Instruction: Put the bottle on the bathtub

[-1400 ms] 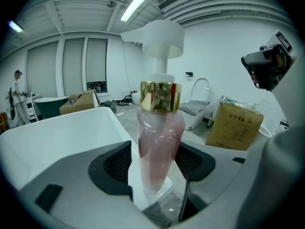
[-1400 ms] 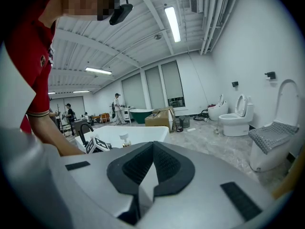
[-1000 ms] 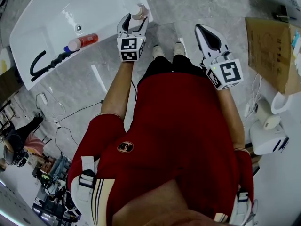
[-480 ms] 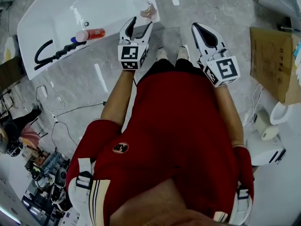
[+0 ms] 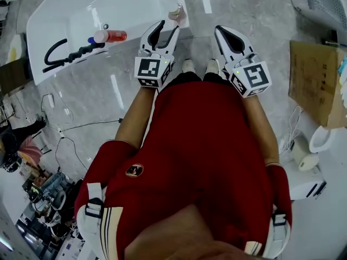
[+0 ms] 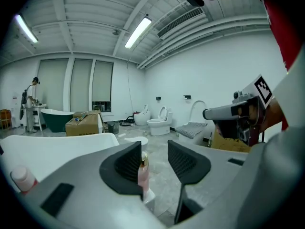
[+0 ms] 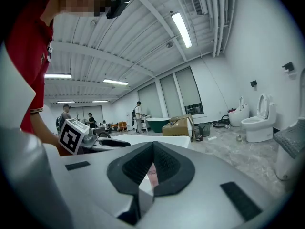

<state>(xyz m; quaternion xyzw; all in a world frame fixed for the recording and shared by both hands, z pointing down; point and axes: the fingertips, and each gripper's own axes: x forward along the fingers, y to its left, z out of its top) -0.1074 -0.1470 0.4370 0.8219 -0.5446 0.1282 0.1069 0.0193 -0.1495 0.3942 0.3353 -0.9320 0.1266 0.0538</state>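
**Pink bottle stands on the bathtub corner, both hand-held grippers clear of it**

The small translucent pink bottle with a pale cap (image 5: 176, 12) stands upright on the near right corner of the white glossy bathtub (image 5: 133, 34). Nothing touches it.

The left hand-held gripper (image 5: 169, 27) is held out just short of that corner and points toward the bottle. Its jaws stand apart and have just been closing part of the way. No pad presses on anything. In the left gripper view the bottle shows in the gap between the two black ribbed pads, close to the left one, but it stands beyond them on the tub edge.

The right hand-held gripper (image 5: 221, 31) is held beside the left one, over the grey marbled floor (image 5: 249, 4) and off to the right of the tub. Its jaws are together at the tips and grip nothing.

Farther left along the same tub ledge lies a red-orange bottle with a white cap (image 5: 111, 36), on its side. A black ribbed shower hose (image 5: 65, 56) curls just left of it, and its end nearly meets that bottle's cap.

A flat brown cardboard box (image 5: 314, 75) lies on the floor at the right, well apart from the tub. The person's red shirt (image 5: 206, 145) fills the lower half of the head view. A white toilet (image 6: 159, 123) stands in the background of the left gripper view.
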